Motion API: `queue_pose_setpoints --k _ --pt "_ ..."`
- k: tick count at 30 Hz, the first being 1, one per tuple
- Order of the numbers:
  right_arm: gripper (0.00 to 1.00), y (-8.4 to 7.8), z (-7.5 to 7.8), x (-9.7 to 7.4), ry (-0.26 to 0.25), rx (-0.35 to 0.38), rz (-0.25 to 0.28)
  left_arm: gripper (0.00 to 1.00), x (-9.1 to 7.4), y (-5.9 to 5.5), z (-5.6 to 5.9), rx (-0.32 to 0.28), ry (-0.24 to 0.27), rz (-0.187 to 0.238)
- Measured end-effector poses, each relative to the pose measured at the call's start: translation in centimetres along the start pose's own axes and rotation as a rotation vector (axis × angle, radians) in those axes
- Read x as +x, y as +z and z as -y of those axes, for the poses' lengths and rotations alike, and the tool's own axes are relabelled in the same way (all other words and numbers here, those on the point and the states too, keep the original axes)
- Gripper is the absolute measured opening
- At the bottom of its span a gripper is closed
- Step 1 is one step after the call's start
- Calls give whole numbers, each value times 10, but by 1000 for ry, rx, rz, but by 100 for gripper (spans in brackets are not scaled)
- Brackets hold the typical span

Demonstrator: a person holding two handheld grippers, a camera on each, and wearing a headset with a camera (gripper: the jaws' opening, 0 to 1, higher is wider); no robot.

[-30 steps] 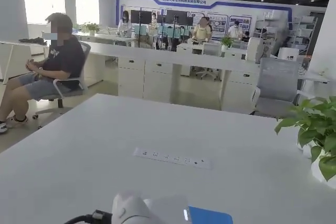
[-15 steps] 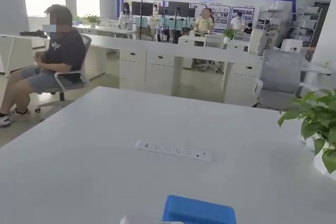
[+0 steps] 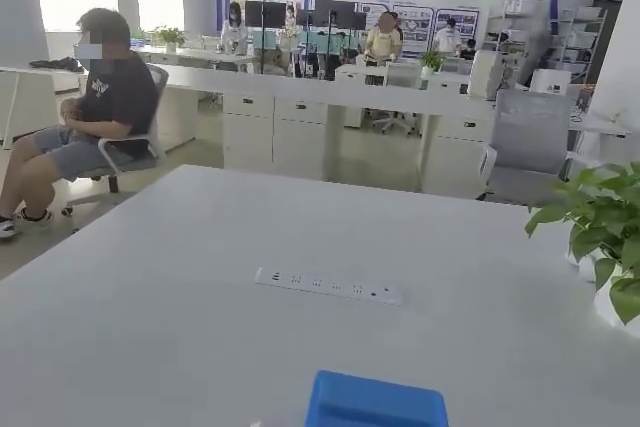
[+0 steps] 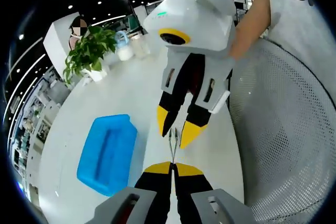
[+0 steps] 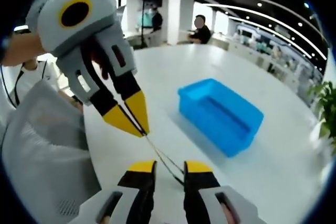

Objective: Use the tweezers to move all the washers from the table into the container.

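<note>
The white surface takes up the lower half of the head view. The whole scene sits a little higher in the frame than a second ago, which is the camera's tilt and not a move of the things. A seated person is at the left edge, on a chair beyond the surface. A leafy plant stands at the right edge.

The blue container rests on the surface at bottom centre, open side up. Its far rim and corners show from side to side. A second ago a white gripper body covered its left part. Half a second ago it lay almost where it lies now.

In the left gripper view the left gripper rises from the bottom centre, its yellow tips pinched together on one end of the tweezers. In the right gripper view the right gripper stands at the bottom with its jaws apart, and the thin metal arms run between them. Whether its pads touch the metal I cannot tell. Both grippers meet over the surface just beside the container.

A white power strip lies flat in mid-frame of the head view, beyond the container and well apart from it.
</note>
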State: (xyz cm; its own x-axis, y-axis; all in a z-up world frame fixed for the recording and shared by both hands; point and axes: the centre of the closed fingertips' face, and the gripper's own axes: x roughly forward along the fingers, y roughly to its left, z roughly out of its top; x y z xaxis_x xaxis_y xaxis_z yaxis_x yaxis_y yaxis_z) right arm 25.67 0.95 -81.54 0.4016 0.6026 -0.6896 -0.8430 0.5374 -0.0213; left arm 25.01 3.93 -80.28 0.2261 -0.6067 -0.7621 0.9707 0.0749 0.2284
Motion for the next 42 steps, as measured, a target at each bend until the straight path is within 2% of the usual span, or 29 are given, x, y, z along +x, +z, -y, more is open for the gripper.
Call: queue_pose_setpoints --k 4,7,9,11,12,15,20,21,22,23,26,27,28,31,33,34,36,37,38,39,41,42 --pt "23 6 -2 -20 -30 -21 28 0 7 -10 2 -10 -17 -23" --pt "25 3 3 -31 -71 -65 14 0 13 -19 3 6 -13 -55" --pt "27 2 5 -40 -88 -63 18 0 19 -25 1 9 -8 -74" --pt "28 4 10 -49 -114 -27 40 0 22 -33 2 -2 -18 -96" --pt "28 5 11 -55 -129 20 59 0 24 -37 2 -4 -17 -107" --pt "28 6 13 -65 -130 105 99 0 28 -45 4 -8 -26 -133" --pt "29 5 17 -77 -148 171 125 0 33 -62 12 -24 -66 -201" --pt "29 6 18 -79 -154 180 133 0 33 -59 10 -20 -56 -185" --pt "29 7 18 -82 -158 201 145 0 32 -59 9 -46 -62 -185" --pt "29 9 19 -83 -160 215 156 0 33 -59 7 -45 -60 -186" --pt "30 11 21 -88 -172 228 170 0 34 -61 4 -40 -58 -212" --pt "30 11 22 -88 -178 229 172 0 31 -66 6 -40 -68 -244" --pt "30 12 23 -89 -183 233 176 0 34 -62 5 -32 -68 -221" --pt "30 14 24 -90 -186 239 188 0 35 -61 3 -22 -58 -222" --pt "30 15 25 -92 -191 239 192 0 36 -60 -3 -92 4 -221" --pt "30 15 25 -92 -192 241 193 0 37 -61 -2 -121 -7 -230" --pt "30 13 27 -91 -193 244 193 4 36 -61 -7 -131 16 -226" --pt "30 10 27 -90 -194 245 183 7 35 -61 -10 -166 37 -231" --pt "30 10 27 -91 -196 244 183 13 33 -62 -10 -197 43 -235" --pt "30 10 28 -91 -197 246 186 19 30 -65 -13 -273 67 -241" --pt "31 11 29 -93 -200 247 189 33 27 -67 -13 -345 71 -233" --pt "31 12 30 -93 -204 246 190 37 23 -68 -15 -389 94 -227"
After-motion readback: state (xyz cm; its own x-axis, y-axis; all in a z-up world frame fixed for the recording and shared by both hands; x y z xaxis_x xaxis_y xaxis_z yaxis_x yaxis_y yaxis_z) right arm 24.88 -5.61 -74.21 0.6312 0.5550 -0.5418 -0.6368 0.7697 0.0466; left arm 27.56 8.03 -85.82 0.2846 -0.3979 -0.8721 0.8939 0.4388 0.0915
